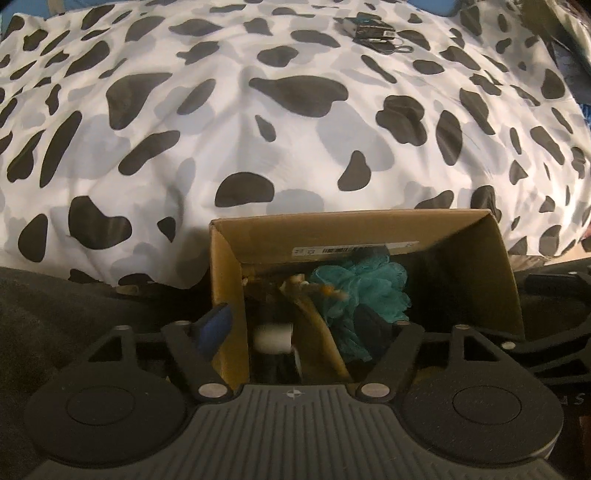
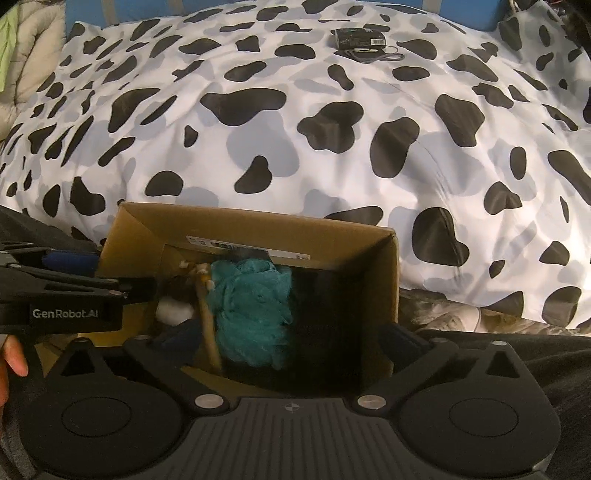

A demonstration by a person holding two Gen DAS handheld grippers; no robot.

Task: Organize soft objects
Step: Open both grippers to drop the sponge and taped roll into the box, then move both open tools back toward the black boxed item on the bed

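Note:
An open cardboard box [image 1: 476,258] [image 2: 384,258] stands against the cow-print bed. Inside lie a teal mesh bath pouf [image 1: 362,284] [image 2: 251,314], a wooden-handled item [image 1: 317,325] [image 2: 207,325] and a white soft object [image 1: 273,338] [image 2: 173,310]. My left gripper [image 1: 295,325] is open, its fingers astride the box's left wall, one outside and one inside by the pouf. It also shows from the side in the right wrist view [image 2: 92,280]. My right gripper [image 2: 280,343] is open, its fingers spread across the box's near side, empty.
A cow-print duvet [image 1: 295,129] [image 2: 295,129] covers the bed behind the box. A small dark device with a cord [image 1: 373,29] [image 2: 360,40] lies far back on it. Dark fabric [image 1: 55,314] [image 2: 517,347] lies around the box's base.

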